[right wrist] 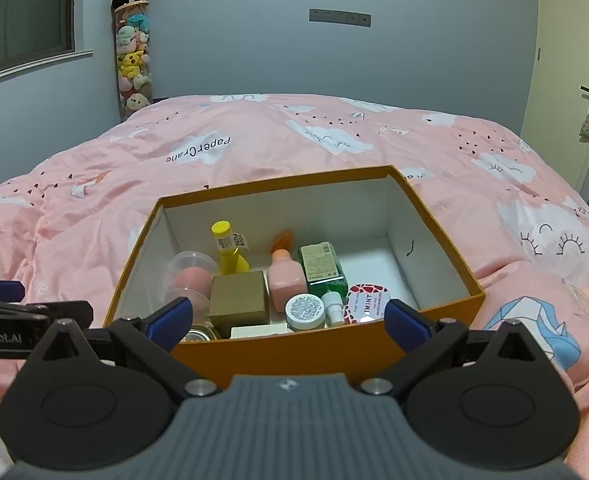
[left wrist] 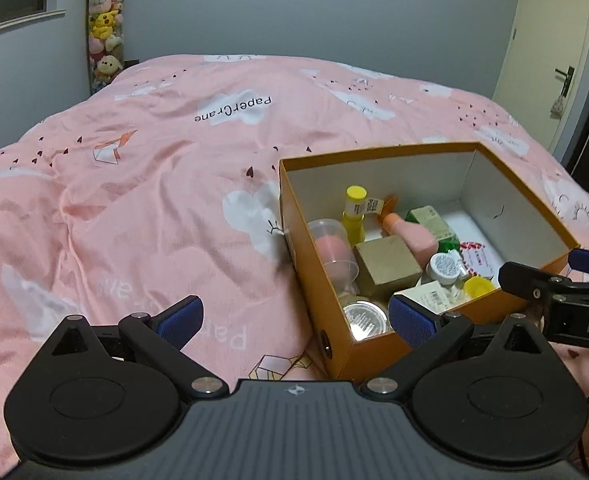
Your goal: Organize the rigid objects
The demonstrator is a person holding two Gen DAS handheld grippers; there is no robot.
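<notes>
- left gripper (left wrist: 296,322) hangs low over the pink bedspread (left wrist: 154,200), fingers (left wrist: 180,320) spread wide with nothing between them.
- its right-hand finger sits in front of the near left corner of the orange box (left wrist: 314,248); contact there is hard to call.
- right gripper (right wrist: 288,322) is just at the box's near wall (right wrist: 278,354), fingers (right wrist: 408,326) wide apart and gripping nothing, the wall showing between them.
- in the left view the right gripper's black and blue tip pokes in from the right edge, close by the box's near right corner.
- the box rests open on the bed, and the goods are crowded into its near left part.
- inside: a yellow bottle (right wrist: 226,248) standing at the back, a pink bottle (right wrist: 284,284) and a green bottle (right wrist: 320,268) lying side by side.
- a brown cardboard cube (right wrist: 238,298) in front, a clear cup with a pink sponge (right wrist: 190,276) to its left.
- a small white jar (right wrist: 305,311), a red and white tin (right wrist: 366,302) along the near wall, and a round silver lid (left wrist: 364,318) in the near left corner.
- the far right stretch of the box floor shows bare white.
</notes>
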